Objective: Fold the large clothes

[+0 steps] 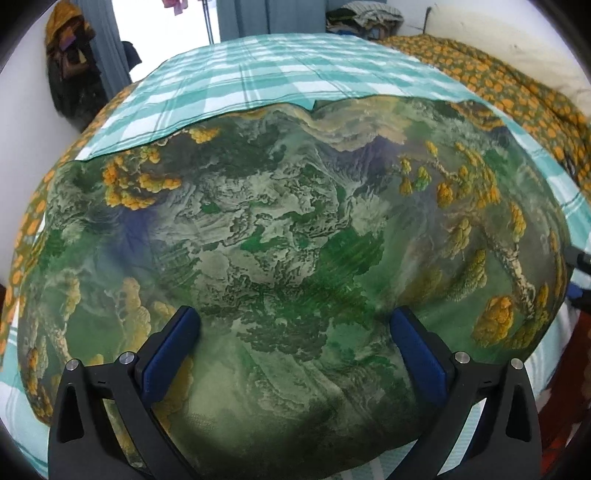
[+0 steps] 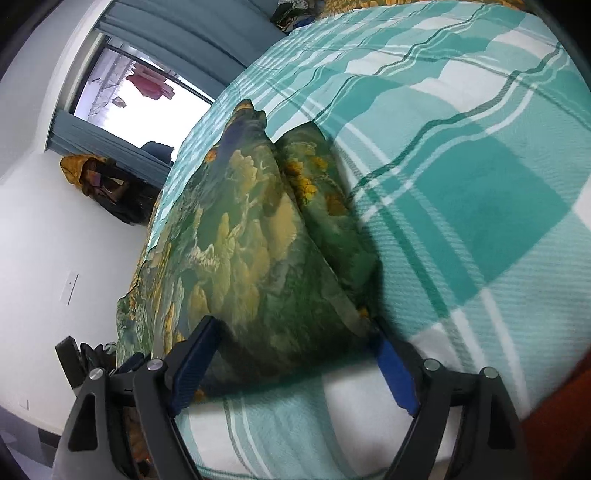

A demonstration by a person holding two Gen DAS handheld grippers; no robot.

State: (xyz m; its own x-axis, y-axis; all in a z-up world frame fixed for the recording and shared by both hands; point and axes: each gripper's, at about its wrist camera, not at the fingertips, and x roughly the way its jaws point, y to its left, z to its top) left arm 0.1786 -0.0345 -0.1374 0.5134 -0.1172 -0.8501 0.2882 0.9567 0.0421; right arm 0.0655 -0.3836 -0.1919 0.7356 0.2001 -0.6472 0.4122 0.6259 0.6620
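Note:
A large green cloth (image 1: 280, 236) with yellow-orange flower clusters lies spread on a bed covered by a teal and white checked sheet (image 1: 266, 74). My left gripper (image 1: 295, 325) is open, its blue-padded fingers hovering over the cloth's near part with nothing between them. In the right wrist view the same cloth (image 2: 243, 236) shows as a folded stack of layers seen from its right end. My right gripper (image 2: 291, 343) is open with its jaws wide on either side of the cloth's near corner, not closed on it.
An orange-dotted blanket (image 1: 509, 88) lies along the bed's right side by the wall. Piled clothes (image 1: 365, 18) sit at the far end. Dark garments (image 1: 74, 74) hang by the window curtain on the left. The checked sheet (image 2: 461, 184) stretches right of the cloth.

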